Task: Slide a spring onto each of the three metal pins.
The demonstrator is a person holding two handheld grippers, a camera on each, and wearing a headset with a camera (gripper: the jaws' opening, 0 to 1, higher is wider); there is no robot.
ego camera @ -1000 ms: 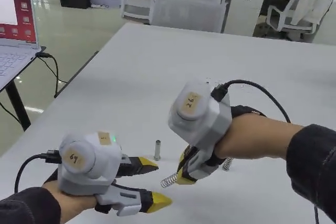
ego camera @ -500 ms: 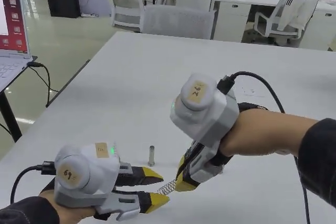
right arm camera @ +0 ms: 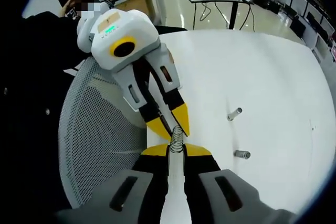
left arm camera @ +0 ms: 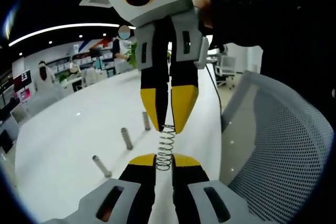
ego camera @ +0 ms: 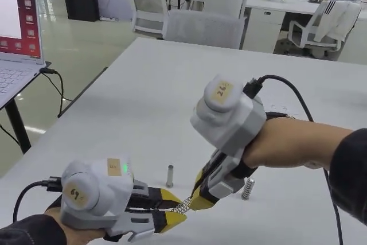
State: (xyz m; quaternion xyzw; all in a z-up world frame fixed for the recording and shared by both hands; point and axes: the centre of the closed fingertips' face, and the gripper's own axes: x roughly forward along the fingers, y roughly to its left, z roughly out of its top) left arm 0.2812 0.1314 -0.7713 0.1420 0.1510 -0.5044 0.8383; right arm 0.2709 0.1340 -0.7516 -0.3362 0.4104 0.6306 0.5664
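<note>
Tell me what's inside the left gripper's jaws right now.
One end of a spring sits between the tips of the left gripper; the right gripper holds the other end. The tips cover how far the coil reaches in and whether it's clamped.

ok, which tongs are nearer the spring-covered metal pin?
Right. The right tongs are just left of the spring-covered metal pin in the head view; the left tongs lie further left, beyond the silver coil spring both hold.

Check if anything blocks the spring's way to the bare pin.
Nothing visible does. The spring is held between the left gripper and right gripper, and just open table lies between it and the bare pin.
</note>
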